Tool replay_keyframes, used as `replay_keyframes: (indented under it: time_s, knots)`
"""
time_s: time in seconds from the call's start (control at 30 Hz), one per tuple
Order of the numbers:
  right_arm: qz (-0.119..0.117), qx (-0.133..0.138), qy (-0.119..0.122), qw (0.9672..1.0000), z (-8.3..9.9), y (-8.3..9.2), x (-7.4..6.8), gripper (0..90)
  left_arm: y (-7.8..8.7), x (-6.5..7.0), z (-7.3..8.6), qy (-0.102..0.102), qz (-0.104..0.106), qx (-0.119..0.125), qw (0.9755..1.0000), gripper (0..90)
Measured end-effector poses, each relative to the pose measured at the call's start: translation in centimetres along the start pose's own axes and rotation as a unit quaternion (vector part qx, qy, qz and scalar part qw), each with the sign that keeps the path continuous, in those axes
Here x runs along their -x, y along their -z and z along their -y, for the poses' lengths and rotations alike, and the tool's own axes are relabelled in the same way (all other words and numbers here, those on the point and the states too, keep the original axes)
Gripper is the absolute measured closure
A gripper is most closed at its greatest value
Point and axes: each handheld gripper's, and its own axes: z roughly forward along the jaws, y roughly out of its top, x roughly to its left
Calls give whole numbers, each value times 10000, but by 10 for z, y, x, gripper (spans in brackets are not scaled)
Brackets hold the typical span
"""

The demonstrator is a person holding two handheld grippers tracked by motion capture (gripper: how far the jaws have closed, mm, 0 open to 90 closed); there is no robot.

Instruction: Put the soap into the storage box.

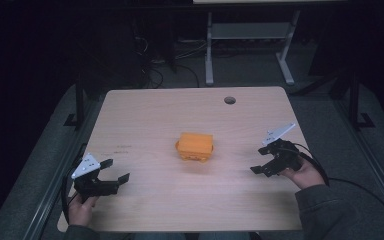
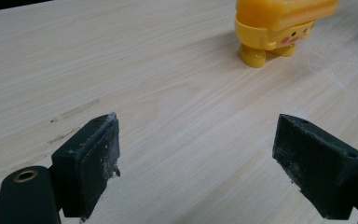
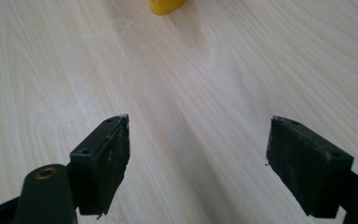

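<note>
Sitting near the middle of the wooden table (image 1: 145,115), the yellow toy (image 1: 196,146) stands on its small feet, well apart from both grippers. Left gripper (image 1: 116,170) at the near left, jaws spread, nothing between them. Right gripper (image 1: 263,161) at the right, likewise released and empty.

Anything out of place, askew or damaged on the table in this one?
Nothing stands out. The yellow toy stands upright on its feet near the middle of the wooden table, apart from both grippers. The left gripper and right gripper are open and hold nothing. Their pads look scuffed with pale dust, seemingly ordinary wear.
</note>
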Motion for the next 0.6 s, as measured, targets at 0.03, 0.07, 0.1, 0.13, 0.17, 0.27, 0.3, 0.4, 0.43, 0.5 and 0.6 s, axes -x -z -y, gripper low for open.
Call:
replay_keyframes:
  time_s: [0.03,0.07,0.1,0.13,0.17,0.27,0.3,0.4,0.43,0.5,0.6]
  knots:
    - [3,4,-13,10000,2,0,0,209,0,0,0,4,-4,0,10000,141]
    - [9,6,-18,10000,4,0,0,209,0,0,0,0,0,0,10000,141]
    - [4,1,-42,10000,6,0,0,209,0,0,0,-3,-1,2,10000,141]
    - [3,7,-46,10000,9,-1,0,209,0,0,0,-11,-1,-1,10000,141]
    - [7,19,-69,10000,11,-1,-1,209,0,0,0,-17,-1,-10,10000,141]
    - [13,11,-137,9999,18,-1,-1,209,-1,0,0,-20,3,-24,10000,141]
    - [12,20,-143,9999,21,-1,-1,209,-1,0,0,-12,6,-13,10000,141]
    - [22,13,-193,9998,28,-1,-2,209,-1,0,0,-24,3,-19,10000,141]
    - [25,22,-179,9998,30,-1,-2,209,-1,0,0,-18,5,-21,10000,141]
    - [53,17,-229,9997,34,-2,-2,209,-1,1,0,-22,-4,-24,10000,141]
    - [52,30,-294,9995,40,-1,-2,209,-1,1,0,-25,-4,-15,10000,141]
